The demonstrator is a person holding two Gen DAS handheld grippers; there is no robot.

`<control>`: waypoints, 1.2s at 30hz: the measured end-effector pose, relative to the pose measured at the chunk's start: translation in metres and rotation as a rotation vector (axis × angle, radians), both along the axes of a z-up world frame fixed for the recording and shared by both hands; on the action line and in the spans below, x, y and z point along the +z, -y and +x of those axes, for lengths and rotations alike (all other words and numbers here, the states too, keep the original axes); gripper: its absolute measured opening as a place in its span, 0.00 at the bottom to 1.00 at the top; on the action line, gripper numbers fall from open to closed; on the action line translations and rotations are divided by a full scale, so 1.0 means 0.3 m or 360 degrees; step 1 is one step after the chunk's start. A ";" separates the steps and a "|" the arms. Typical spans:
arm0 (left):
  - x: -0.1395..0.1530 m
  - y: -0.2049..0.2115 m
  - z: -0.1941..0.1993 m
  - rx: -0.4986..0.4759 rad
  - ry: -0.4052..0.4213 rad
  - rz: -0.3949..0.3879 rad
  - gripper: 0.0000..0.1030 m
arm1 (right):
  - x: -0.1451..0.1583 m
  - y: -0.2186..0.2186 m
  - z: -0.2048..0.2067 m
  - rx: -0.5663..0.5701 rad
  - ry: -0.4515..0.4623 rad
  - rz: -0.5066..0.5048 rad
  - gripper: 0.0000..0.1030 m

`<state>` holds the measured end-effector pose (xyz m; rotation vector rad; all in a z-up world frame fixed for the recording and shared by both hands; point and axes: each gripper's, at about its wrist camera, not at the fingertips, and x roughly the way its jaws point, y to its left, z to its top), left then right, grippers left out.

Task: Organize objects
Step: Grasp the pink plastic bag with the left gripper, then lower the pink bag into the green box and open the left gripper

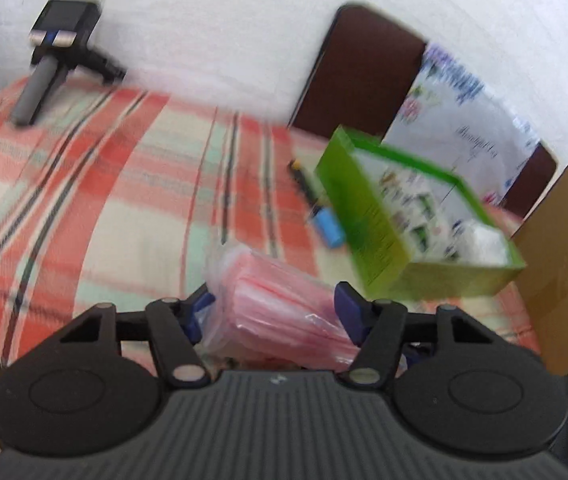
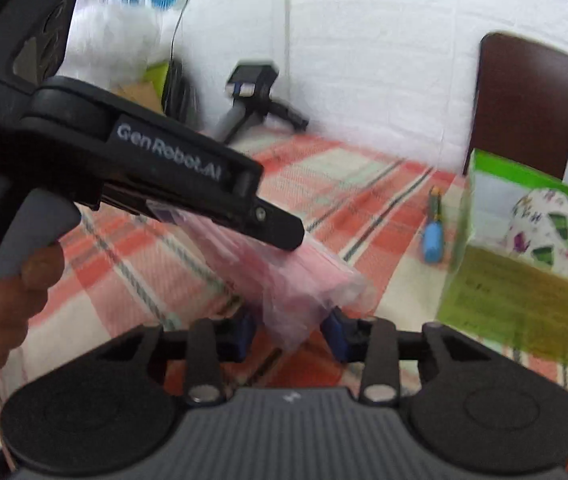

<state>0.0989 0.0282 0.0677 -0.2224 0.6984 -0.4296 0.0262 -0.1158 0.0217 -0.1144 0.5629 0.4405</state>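
A spare gripper (image 1: 58, 60) stands at 10 o'clock on the plaid tabletop (image 1: 84, 200). The left tongs (image 1: 272, 312) are clenched on a clear bag of pink straws (image 1: 280, 304), lifted at 6 o'clock. The right tongs (image 2: 290, 336) stand apart around the bag's lower tip; whether they pinch it cannot be told. A blue-handled tool (image 1: 324, 224) lies just beside a green box (image 1: 416, 224) at 3 o'clock

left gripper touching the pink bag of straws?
Touching. In the right wrist view the left gripper has its fingers clamped on the pink bag; the left wrist view shows the bag filling the space between its pads.
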 end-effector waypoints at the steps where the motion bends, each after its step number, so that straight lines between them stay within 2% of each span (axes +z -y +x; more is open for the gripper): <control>1: 0.039 0.020 0.006 -0.0018 0.0045 -0.0012 0.63 | 0.026 0.017 -0.007 -0.0024 0.0056 0.0018 0.34; 4: 0.123 0.115 0.041 -0.0091 0.0160 -0.0004 0.63 | 0.104 0.073 -0.015 -0.0116 0.0227 -0.0001 0.34; 6: 0.152 0.186 0.071 -0.0160 0.0191 -0.0015 0.63 | 0.138 0.130 -0.008 -0.0189 0.0315 -0.0027 0.34; 10: 0.157 0.345 0.140 -0.0297 0.0211 -0.0026 0.63 | 0.156 0.271 0.033 -0.0376 0.0343 -0.0021 0.34; 11: 0.146 0.386 0.155 -0.0319 0.0232 -0.0002 0.64 | 0.151 0.301 0.047 -0.0417 0.0339 -0.0024 0.35; 13: 0.102 0.465 0.185 -0.0331 0.0261 0.0125 0.65 | 0.118 0.344 0.095 -0.0460 0.0313 -0.0084 0.46; 14: 0.070 0.499 0.201 -0.0282 0.0229 0.0233 0.65 | 0.093 0.352 0.126 -0.0489 0.0284 -0.0152 0.51; 15: 0.043 0.515 0.210 -0.0233 0.0178 0.0309 0.63 | 0.070 0.362 0.149 -0.0551 0.0231 -0.0190 0.51; 17: 0.016 0.501 0.201 -0.0228 0.0127 0.0281 0.64 | 0.073 0.403 0.127 -0.0569 0.0228 -0.0027 0.52; 18: 0.013 0.491 0.186 -0.0217 0.0147 0.0269 0.64 | 0.076 0.412 0.111 -0.0564 0.0242 0.0000 0.52; 20: 0.011 0.484 0.169 -0.0208 0.0169 0.0292 0.64 | 0.075 0.410 0.081 -0.0599 0.0294 -0.0022 0.53; 24: 0.021 0.507 0.153 -0.0224 0.0188 0.0321 0.65 | 0.074 0.427 0.064 -0.0634 0.0252 0.0084 0.53; 31: 0.042 0.561 0.100 -0.0276 0.0177 0.0277 0.65 | 0.104 0.471 -0.007 -0.0736 0.0133 0.0151 0.53; 36: 0.044 0.557 0.055 -0.0298 0.0147 0.0236 0.65 | 0.146 0.490 -0.069 -0.0840 0.0113 0.0184 0.53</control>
